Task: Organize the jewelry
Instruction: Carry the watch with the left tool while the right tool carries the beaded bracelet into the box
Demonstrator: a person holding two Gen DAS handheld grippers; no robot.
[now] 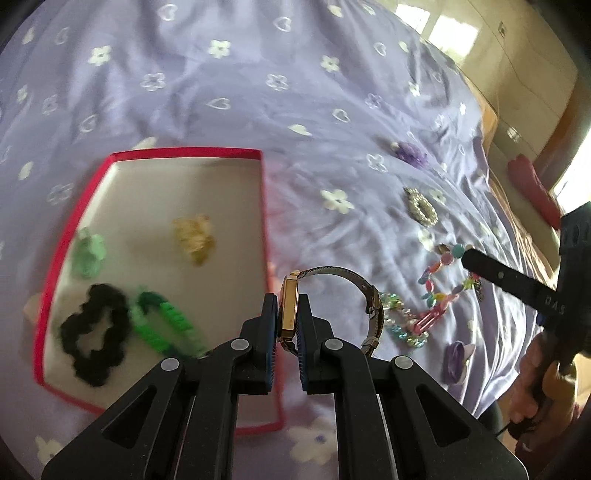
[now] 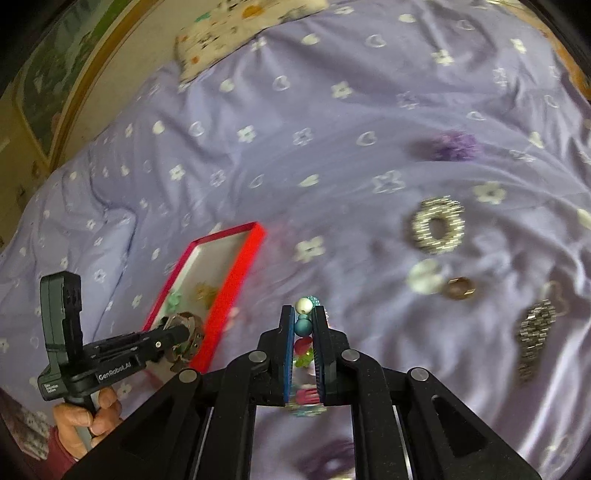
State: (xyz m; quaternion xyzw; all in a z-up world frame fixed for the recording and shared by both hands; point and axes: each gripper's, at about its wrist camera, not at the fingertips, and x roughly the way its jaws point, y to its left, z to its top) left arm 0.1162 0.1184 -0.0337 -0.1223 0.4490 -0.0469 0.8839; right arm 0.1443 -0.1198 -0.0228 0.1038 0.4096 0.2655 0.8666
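My left gripper is shut on a gold watch with a mesh band, held above the right edge of the red-rimmed tray. The tray holds a black scrunchie, a green clip, a pale green piece and a yellow piece. My right gripper is shut on a colourful bead bracelet, right of the tray. In the left wrist view the right gripper sits at the bead bracelet. The left gripper with the watch shows at the tray's near corner.
On the lilac floral bedsheet lie a rhinestone ring piece, a purple flower clip, a gold ring, a silver chain band, a pastel chain and a purple bow. A pillow lies far back.
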